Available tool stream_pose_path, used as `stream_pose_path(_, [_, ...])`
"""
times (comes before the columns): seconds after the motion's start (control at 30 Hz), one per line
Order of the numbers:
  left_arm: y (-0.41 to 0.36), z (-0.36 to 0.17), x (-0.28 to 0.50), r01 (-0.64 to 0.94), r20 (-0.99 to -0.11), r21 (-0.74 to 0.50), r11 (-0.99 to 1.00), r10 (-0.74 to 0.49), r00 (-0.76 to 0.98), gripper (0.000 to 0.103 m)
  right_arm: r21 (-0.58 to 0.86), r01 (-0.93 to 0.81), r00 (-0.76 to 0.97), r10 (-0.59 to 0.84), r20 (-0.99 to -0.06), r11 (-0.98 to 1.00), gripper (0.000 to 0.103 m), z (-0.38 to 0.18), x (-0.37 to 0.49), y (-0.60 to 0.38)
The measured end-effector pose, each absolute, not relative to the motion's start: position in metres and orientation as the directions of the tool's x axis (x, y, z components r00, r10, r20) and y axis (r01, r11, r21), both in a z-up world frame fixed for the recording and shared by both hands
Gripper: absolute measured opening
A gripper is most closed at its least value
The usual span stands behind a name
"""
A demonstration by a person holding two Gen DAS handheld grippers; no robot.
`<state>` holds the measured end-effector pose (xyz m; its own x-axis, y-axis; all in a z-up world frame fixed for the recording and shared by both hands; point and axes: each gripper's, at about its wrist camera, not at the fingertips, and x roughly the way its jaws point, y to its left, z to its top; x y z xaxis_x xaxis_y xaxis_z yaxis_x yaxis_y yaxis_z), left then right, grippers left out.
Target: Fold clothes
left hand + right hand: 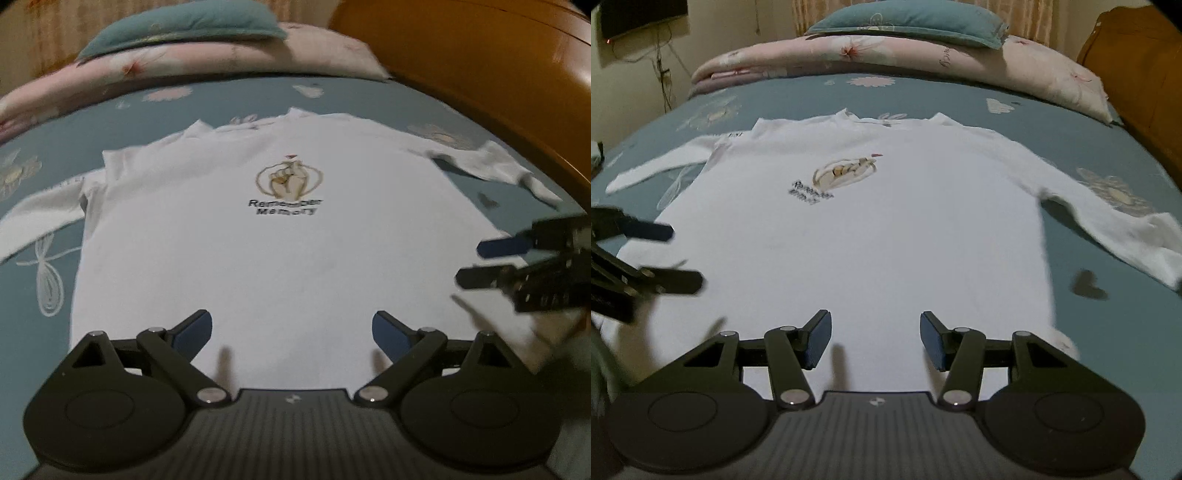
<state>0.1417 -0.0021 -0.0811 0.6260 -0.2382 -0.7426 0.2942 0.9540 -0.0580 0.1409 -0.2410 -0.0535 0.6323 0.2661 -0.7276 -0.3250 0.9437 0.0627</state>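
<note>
White long-sleeved shirt (266, 258) lies spread flat, front up, on a bed, and both grippers hover just above its lower hem. From its own camera the left gripper (291, 332) has its jaws spread very wide, with nothing between the blue pads but bare white cloth below them; they hold nothing. The right gripper (875, 338) stands about half open, also empty, its dark pads clear of the fabric. Each gripper shows at the edge of the other's view, hanging over the shirt's side edge with its two fingers apart. The shirt is smooth, soft-looking cloth with a small tan emblem on the chest and black lettering beneath it; both sleeves are stretched out sideways, the one on the right side of the views rumpled near its cuff. Under it is a teal bedsheet (1034, 122) printed with pale flowers. At the far end lies a rolled pink floral quilt (923, 59) with a teal pillow (905, 20) on top. A glossy wooden bed frame (480, 74) curves along the right.
</note>
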Motion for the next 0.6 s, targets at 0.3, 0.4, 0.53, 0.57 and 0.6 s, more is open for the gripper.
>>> stream_pose_path(0.3, [0.008,-0.109,0.094,0.367,-0.758,-0.017,0.93,-0.252,0.602,0.101,0.107,-0.267,0.646,0.26,-0.718,0.958,0.069,-0.078,0.109,-0.269])
stream_pose_path(0.4, [0.009,-0.097,0.105,0.381,-0.781,-0.057,0.923,-0.279,0.558,0.1,0.137,-0.242,0.629,0.263,-0.732,0.961,0.069,-0.074,0.107,-0.277])
stream_pose_path(0.53, [0.007,-0.064,0.151,0.383,-0.71,-0.103,0.918,-0.337,0.618,0.1,0.122,-0.251,0.65,0.26,-0.714,0.96,0.07,-0.051,0.137,-0.272])
stream_pose_path(0.57, [0.004,-0.06,0.167,0.379,-0.704,-0.112,0.919,-0.342,0.623,0.1,0.112,-0.256,0.658,0.258,-0.708,0.96,0.07,-0.046,0.148,-0.269])
stream_pose_path(0.6, [0.0,-0.056,0.185,0.371,-0.699,-0.123,0.92,-0.346,0.626,0.1,0.103,-0.261,0.665,0.256,-0.702,0.96,0.07,-0.042,0.159,-0.265])
